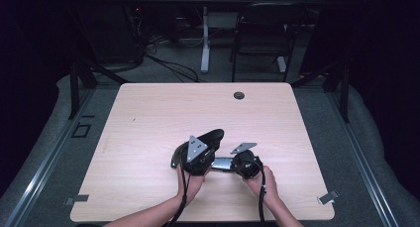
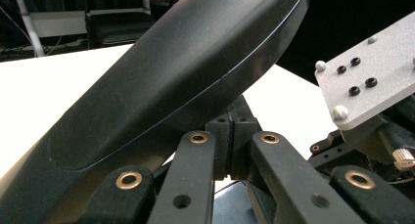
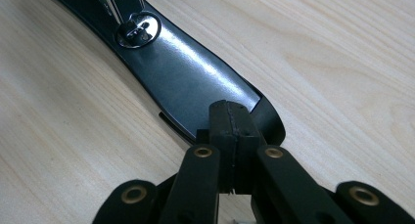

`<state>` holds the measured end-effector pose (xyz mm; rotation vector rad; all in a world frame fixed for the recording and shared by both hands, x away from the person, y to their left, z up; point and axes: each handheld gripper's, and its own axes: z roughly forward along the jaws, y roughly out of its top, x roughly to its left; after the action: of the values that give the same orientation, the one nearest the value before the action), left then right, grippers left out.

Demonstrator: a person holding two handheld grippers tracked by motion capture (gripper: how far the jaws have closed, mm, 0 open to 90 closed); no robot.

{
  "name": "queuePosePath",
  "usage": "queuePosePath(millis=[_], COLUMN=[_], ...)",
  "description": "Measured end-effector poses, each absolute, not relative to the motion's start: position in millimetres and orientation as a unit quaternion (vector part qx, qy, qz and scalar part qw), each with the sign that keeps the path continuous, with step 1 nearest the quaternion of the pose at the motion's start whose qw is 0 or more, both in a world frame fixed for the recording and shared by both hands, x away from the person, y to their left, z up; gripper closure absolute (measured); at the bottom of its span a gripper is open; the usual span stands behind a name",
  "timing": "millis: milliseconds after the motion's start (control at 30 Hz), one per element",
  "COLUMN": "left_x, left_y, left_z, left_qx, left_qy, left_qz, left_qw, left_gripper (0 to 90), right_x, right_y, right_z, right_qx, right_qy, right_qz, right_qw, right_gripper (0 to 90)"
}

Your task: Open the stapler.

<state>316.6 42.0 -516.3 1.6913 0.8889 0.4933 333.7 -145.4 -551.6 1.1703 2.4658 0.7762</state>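
Observation:
A black stapler lies open near the table's front middle. Its top arm (image 1: 214,137) (image 2: 171,77) is lifted and slants up and away. My left gripper (image 1: 199,156) (image 2: 233,128) is shut, and its tips meet the arm's lower edge from below. The shiny base (image 1: 223,163) (image 3: 186,72) lies flat on the wood, with the staple anvil (image 3: 138,29) at its far end. My right gripper (image 1: 246,165) (image 3: 230,117) is shut, and its tips rest on the near end of the base. Whether they pinch its rim is hidden.
The light wooden table (image 1: 148,113) has a round cable hole (image 1: 239,95) near its far edge. Two small clips (image 1: 328,197) (image 1: 77,199) sit at the front corners. A chair (image 1: 262,33) and a desk leg (image 1: 204,38) stand beyond the table. The right gripper's grey plate (image 2: 372,82) hangs close by in the left gripper view.

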Motion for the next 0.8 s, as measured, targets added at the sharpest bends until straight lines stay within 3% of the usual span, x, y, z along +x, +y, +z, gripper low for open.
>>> queuePosePath(millis=[800], left_x=[316.5], left_y=[59.3], left_z=[-501.9], left_qx=[0.703], left_qy=[0.385], left_qz=[0.216], left_qw=[0.558], left_gripper=[90.0], right_x=[333.8], right_y=[-145.6], right_z=[-551.6], right_qx=[0.407], right_qy=[0.859], right_qz=[0.27], right_qw=[0.153], right_gripper=[90.0])
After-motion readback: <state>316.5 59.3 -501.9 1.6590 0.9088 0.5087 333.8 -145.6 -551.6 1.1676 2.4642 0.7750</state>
